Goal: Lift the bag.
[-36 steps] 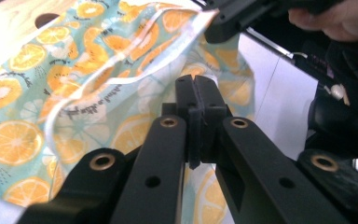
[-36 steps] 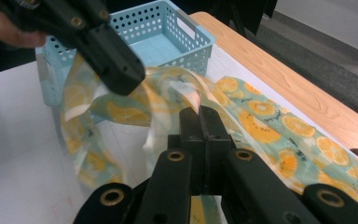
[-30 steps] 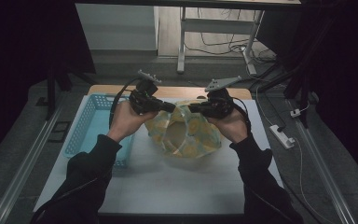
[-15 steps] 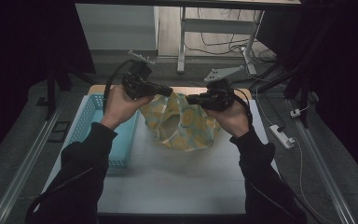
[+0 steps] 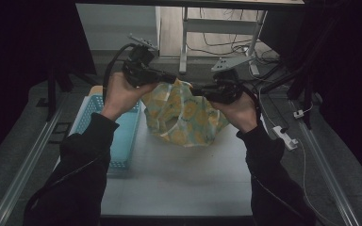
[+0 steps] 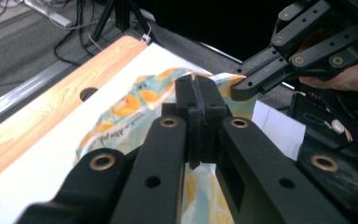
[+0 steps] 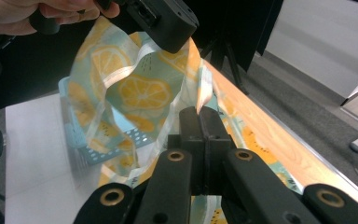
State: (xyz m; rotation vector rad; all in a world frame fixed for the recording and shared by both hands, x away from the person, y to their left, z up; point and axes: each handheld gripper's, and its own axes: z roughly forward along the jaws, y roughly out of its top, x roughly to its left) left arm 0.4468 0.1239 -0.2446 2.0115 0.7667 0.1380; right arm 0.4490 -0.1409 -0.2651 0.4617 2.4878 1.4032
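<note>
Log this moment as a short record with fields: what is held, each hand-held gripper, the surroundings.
held thing: lemon-print cloth, hanging between the two grippers above the table
left hand-held gripper: jaws shut on the cloth's upper edge
right hand-held gripper: jaws shut on the cloth's upper edge, close beside the left one
cloth state: bunched, sagging below the grip points
basket: blue, perforated, on the table to the left of the cloth
table edge: wooden strip along the far side

high view looks down from above, both gripper views sit close behind their own jaws, all share the lemon-print cloth (image 5: 185, 115)
</note>
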